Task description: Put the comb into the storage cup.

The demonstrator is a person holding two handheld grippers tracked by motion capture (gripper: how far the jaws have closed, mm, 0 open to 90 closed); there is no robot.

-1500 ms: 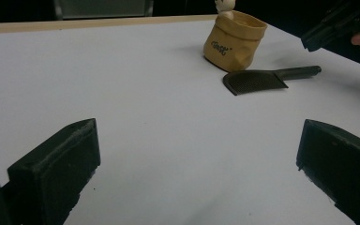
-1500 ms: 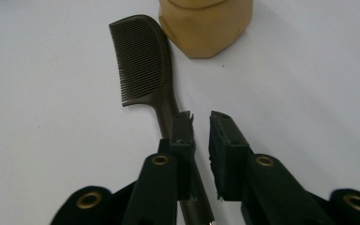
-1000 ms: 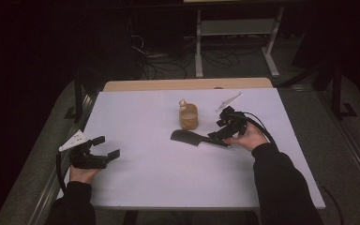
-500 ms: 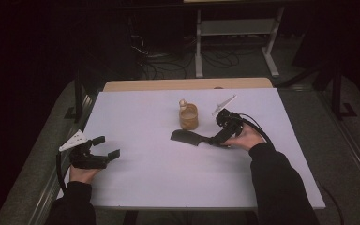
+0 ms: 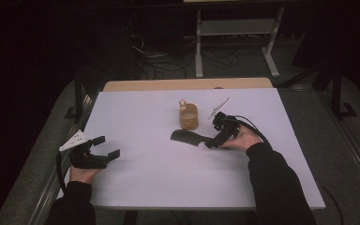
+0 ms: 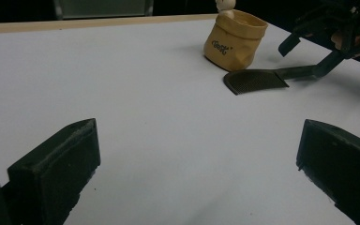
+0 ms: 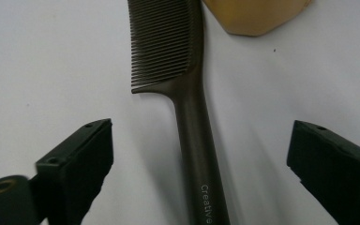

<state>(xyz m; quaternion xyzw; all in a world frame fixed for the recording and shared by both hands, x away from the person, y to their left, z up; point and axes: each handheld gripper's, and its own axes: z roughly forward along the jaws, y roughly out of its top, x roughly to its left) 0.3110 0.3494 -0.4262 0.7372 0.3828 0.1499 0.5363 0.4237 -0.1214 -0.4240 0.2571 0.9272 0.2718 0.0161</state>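
Lying flat, comb [image 7: 187,93] teeth-end away from spread right gripper [image 7: 199,164], handle between jaws.

The person wears dark long sleeves [image 5: 276,183] down to both wrists. Each hand carries a black gripper with two blocky, squared jaws. The left gripper [image 5: 104,146] bears a pale grey three-cornered plate [image 5: 73,140] on top, and a black cable loops down from it. The right gripper [image 5: 214,138] trails a black cable [image 5: 253,127] too, and its near jaw shows small screw holes.
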